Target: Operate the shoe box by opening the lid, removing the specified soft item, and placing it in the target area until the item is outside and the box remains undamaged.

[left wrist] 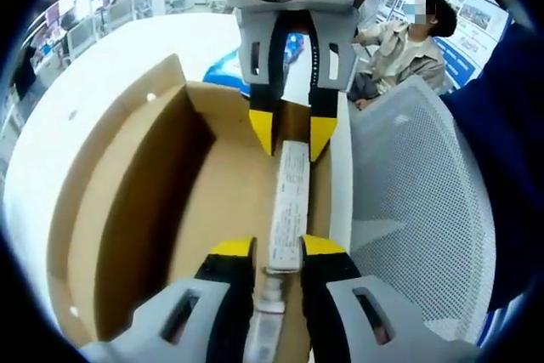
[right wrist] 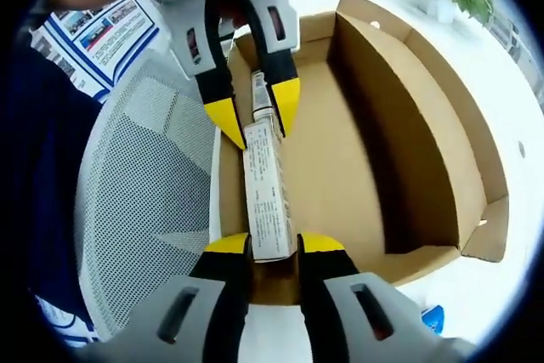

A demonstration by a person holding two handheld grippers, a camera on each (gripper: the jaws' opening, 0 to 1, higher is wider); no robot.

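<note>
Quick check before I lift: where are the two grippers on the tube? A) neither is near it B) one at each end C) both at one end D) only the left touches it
B: each gripper's jaws straddle an opposite end of the tube over the open box.

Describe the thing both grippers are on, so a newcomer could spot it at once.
Find the open brown cardboard box on the white table. Along its wall beside the white mesh chair lies a long white printed tube, held at its ends by the two grippers.
</note>
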